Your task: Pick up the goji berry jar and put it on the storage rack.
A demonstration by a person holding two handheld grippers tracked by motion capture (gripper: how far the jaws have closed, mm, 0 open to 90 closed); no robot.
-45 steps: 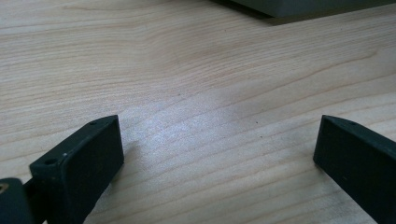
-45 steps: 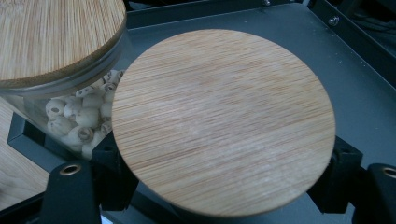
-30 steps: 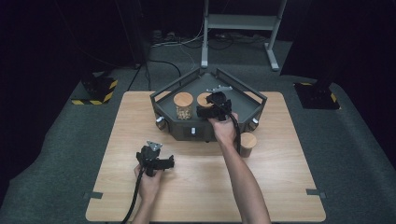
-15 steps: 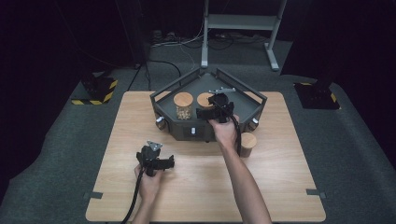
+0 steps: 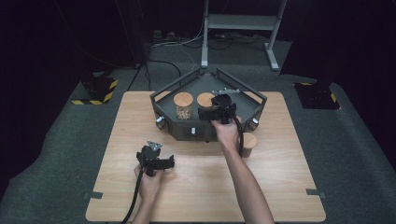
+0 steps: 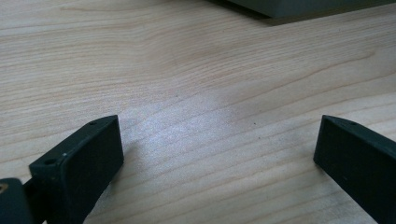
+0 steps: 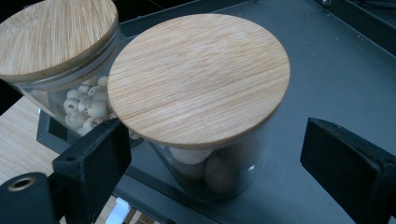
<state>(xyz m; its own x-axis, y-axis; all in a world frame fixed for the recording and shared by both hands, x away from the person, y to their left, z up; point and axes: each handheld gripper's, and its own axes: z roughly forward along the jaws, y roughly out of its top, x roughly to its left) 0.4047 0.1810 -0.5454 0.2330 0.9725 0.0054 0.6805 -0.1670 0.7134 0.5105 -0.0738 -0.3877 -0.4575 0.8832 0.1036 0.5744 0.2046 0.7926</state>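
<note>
bamboo-lidded glass jar (image 7: 201,98) stands upright in the dark tray (image 5: 243,100), just beside a second lidded jar (image 7: 56,51) filled with pale beads; the two are touching or nearly so at the lids, and i cannot tell which. a third jar (image 5: 248,143) waits on the wooden surface (image 5: 280,177) outside the tray, near its front right corner. my judgement: the jars are being gathered into the tray one at a time, side by side, which accounts for the tight spacing at the back left.

my right tongs (image 7: 212,163) have just been opening, and their jaws now stand wide on either side of the jar with daylight between each pad and the glass. the jar sits between the jaws, a little nearer the left one, its lid above the pads. it rests on the tray floor under its own weight, not carried. i judge this a release just completed.

my left tongs (image 6: 215,154) hang parted over bare wood with nothing between them, near the tray's front edge (image 6: 299,7) but apart from it. in the high view they (image 5: 154,158) sit low at the left of the surface, well apart from all three jars, idle.

to be checked: the right tongs must lift clear without clipping the lid.
</note>
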